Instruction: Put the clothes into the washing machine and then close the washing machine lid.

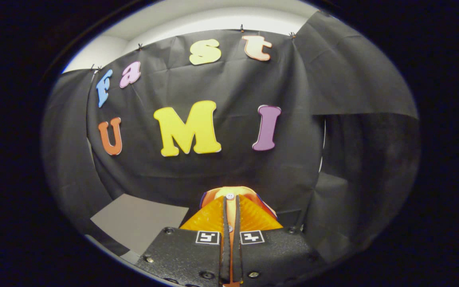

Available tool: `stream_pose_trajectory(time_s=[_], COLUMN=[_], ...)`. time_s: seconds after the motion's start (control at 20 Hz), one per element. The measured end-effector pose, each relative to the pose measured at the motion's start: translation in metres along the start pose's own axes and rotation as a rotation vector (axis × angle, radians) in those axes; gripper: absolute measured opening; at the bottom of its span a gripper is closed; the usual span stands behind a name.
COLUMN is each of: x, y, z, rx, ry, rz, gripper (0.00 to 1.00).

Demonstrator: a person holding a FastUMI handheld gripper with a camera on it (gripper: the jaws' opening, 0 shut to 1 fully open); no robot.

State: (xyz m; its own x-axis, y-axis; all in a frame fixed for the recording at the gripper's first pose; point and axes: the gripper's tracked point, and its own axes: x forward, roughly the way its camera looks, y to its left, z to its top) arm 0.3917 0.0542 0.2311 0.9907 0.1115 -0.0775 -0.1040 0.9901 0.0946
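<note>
The black cloth wall (229,171) stands broad beyond the fingers, hung from small clips along its top edge, with folds running down it. A second sheet of the same cloth (357,79) overlaps it to the right and drapes lower on that side. Above the cloth runs a pale strip of ceiling (197,18), brightly lit.

Low and to the left of the fingers lies a flat grey surface (140,225), well short of the wall's foot.

The gripper (230,207) points forward at the wall. Its two fingers are drawn almost together, leaving only a narrow slit, and a thin piece of the garment (229,193) sits pinched in that slit, both fingers pressing on it. The cloth is orange and yellow with a darker edge at its right side; it bunches up just past the fingertips and shows again as a sliver lower down the slit. A small pale button (230,196) lies on the garment right at the fingertips, and a second, smaller one (230,228) shows in the slit further back. The garment is off the grey surface, carried at the fingertips
</note>
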Motion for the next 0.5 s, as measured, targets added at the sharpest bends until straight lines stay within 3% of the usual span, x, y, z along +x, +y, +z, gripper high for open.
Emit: stream_pose_trajectory(time_s=[0.5], x=[0.067], y=[-0.034], z=[-0.142], rx=[-0.005], ry=[0.256], rz=[-0.007], gripper=[0.06])
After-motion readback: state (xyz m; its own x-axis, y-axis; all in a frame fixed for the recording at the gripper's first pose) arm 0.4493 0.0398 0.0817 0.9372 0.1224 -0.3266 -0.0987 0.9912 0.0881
